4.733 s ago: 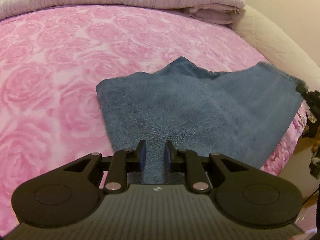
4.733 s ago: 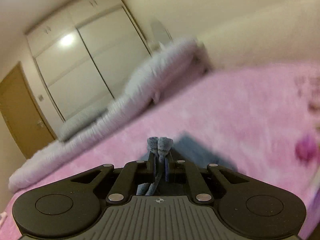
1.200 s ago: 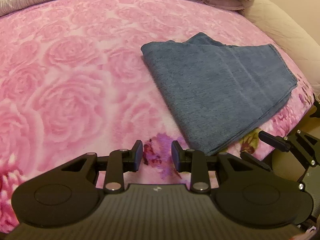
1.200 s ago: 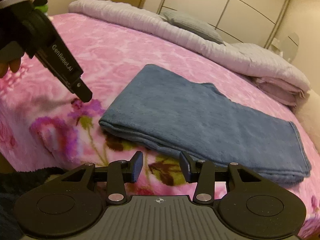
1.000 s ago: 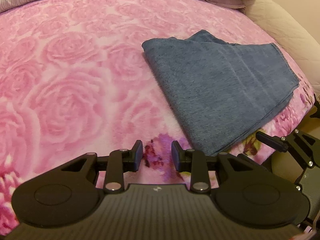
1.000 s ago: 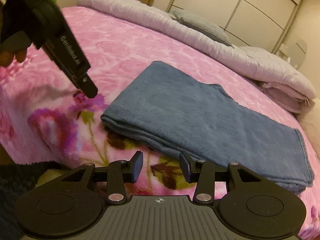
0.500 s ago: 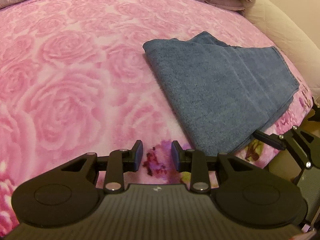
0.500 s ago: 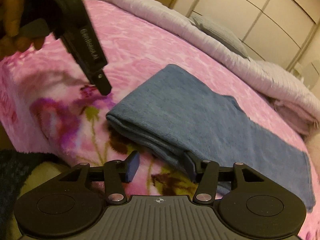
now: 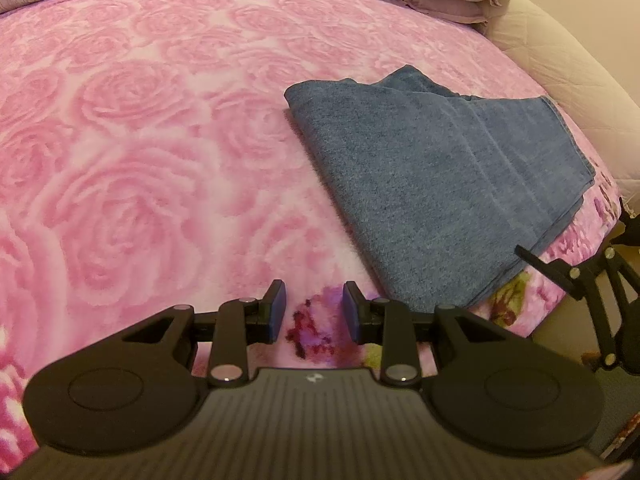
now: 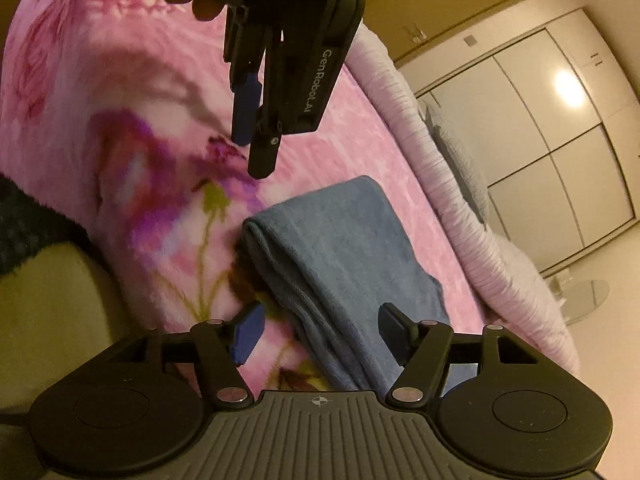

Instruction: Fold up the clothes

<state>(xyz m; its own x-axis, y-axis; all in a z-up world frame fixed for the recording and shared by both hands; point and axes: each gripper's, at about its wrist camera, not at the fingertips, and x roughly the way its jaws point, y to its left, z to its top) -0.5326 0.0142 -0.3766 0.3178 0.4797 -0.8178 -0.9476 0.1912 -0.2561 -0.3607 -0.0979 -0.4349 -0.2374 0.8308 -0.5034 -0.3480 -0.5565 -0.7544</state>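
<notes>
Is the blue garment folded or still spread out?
Folded: the blue garment shows stacked layer edges on the pink blanket.

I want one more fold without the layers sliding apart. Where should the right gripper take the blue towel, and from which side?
Probably the stacked near edge of the blue towel, close to its rounded corner. There the layers lie together as one thick lip facing the bed's edge. The right gripper already straddles that lip, jaws open, so it can come in low from the bedside. The left gripper is open over the pink blanket.
</notes>
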